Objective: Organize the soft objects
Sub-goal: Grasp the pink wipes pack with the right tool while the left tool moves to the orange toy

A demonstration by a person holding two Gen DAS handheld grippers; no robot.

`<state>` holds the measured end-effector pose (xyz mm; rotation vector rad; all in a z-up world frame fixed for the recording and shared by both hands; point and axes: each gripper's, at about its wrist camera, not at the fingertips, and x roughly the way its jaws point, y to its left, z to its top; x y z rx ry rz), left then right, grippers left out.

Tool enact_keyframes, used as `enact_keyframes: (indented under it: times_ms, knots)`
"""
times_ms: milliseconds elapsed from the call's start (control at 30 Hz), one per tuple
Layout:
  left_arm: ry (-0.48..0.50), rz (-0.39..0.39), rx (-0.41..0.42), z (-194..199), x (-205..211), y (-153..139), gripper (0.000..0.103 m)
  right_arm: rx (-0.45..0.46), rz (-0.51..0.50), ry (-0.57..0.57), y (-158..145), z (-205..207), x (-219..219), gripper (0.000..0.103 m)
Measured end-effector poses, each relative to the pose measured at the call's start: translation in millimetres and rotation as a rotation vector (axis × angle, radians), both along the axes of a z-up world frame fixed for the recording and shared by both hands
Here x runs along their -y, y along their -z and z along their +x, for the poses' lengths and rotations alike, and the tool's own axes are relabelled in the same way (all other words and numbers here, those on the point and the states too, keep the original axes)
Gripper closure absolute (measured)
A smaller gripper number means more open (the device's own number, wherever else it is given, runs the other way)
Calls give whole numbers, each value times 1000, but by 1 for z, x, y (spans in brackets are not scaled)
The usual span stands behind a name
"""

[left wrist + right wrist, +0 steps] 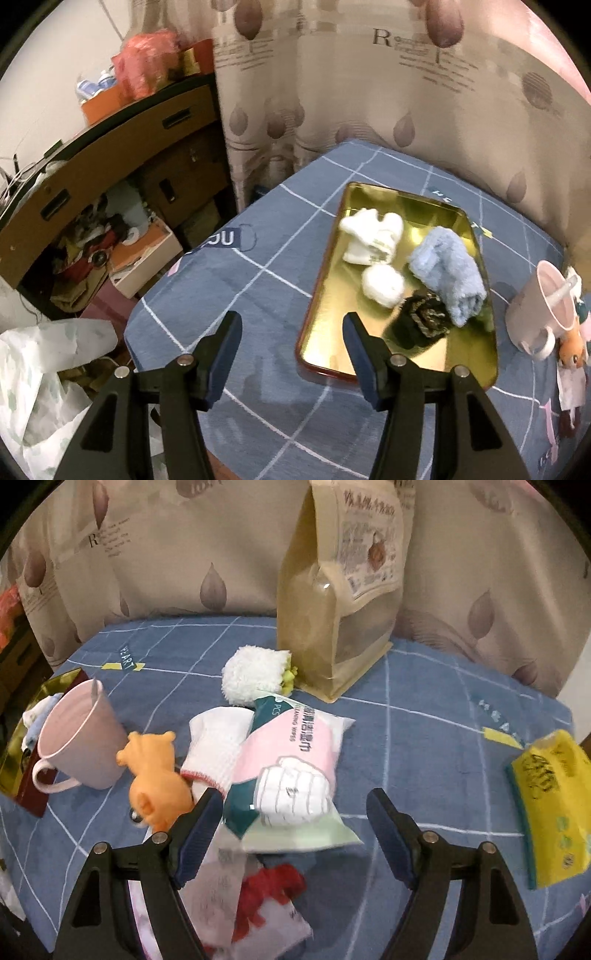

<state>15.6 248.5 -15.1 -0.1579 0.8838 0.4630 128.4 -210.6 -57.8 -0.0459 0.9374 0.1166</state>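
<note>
between the right tool's [295, 808] spread jaws, a wipes pack [291, 771] on the blue surface [424, 746]

right tool is wide open, holding nothing, tilted down over the clutter; the white sock [214, 749] and fluffy roll [255, 675] beyond look light and limp, best pinched mid-body. left tool [291, 328] is open and empty too, angled down beside the gold tray [402, 206] already holding a blue towel [447, 273] and socks.

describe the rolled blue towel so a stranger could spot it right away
Find the gold tray on the blue checked tablecloth. The blue towel lies along its right side, a fluffy roll. It is the tray's only blue item, beside white socks and a dark bundle.
</note>
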Motion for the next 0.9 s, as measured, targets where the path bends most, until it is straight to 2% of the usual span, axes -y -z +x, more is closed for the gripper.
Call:
enact_keyframes:
  times_ms: [267, 400, 500, 633, 733, 900]
  knots:
    - [116, 41, 1, 6, 33, -4, 45, -22, 8, 4, 20, 33, 1, 22]
    - [170, 40, -2, 10, 54, -4, 45, -17, -47, 5, 27, 41, 3, 23]
    - [213, 40, -14, 15, 72, -3, 45, -13, -66, 39, 33, 45, 13, 31]
    - [269, 40, -19, 19, 94, -3, 45, -12, -40, 107, 36, 49, 37, 40]
    - [320, 45, -16, 22, 113, -8, 45, -5, -33, 116, 36, 47, 47, 44]
    - [437, -5, -8, 28, 157, -16, 45, 17, -67, 152, 35, 30, 62, 46]
